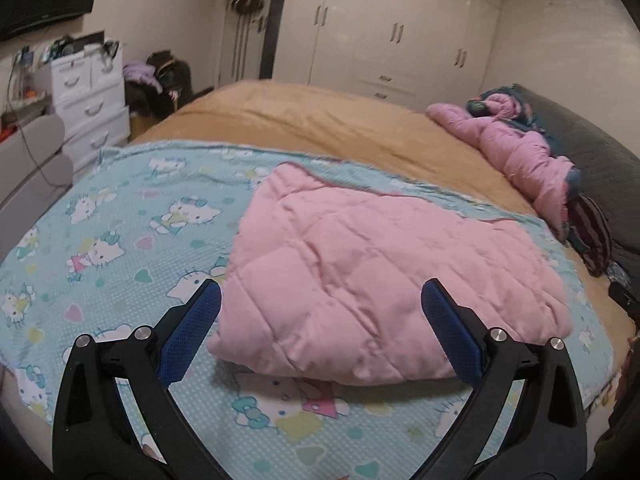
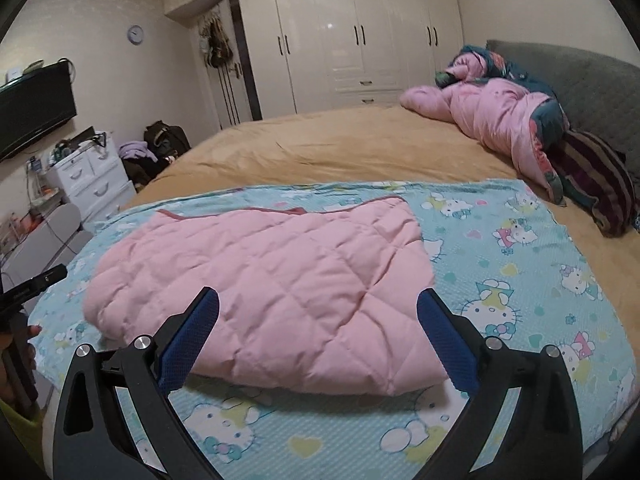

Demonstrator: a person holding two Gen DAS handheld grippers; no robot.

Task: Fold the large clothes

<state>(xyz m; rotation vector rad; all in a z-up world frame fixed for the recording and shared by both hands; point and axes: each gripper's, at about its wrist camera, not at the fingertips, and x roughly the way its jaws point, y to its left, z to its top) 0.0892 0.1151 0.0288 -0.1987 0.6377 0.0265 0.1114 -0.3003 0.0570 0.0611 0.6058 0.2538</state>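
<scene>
A pink quilted garment (image 1: 372, 276) lies folded into a thick pad on a light blue cartoon-cat sheet (image 1: 120, 220) spread over the bed. My left gripper (image 1: 322, 298) hovers open over the garment's near edge, its blue pads wide apart and holding nothing. In the right wrist view the same pink garment (image 2: 272, 288) lies on the sheet (image 2: 520, 264), and my right gripper (image 2: 318, 304) is open above its near edge, also holding nothing. The left gripper's black tip (image 2: 44, 276) shows at the left, apart from the cloth.
A tan bedspread (image 2: 340, 144) covers the bed beyond the sheet. A crumpled pink quilt (image 2: 500, 120), a striped cloth (image 2: 596, 180) and a grey headboard (image 2: 580, 80) lie at the far right. White drawers (image 2: 92, 184), bags and a wall television (image 2: 32, 108) stand left; wardrobes behind.
</scene>
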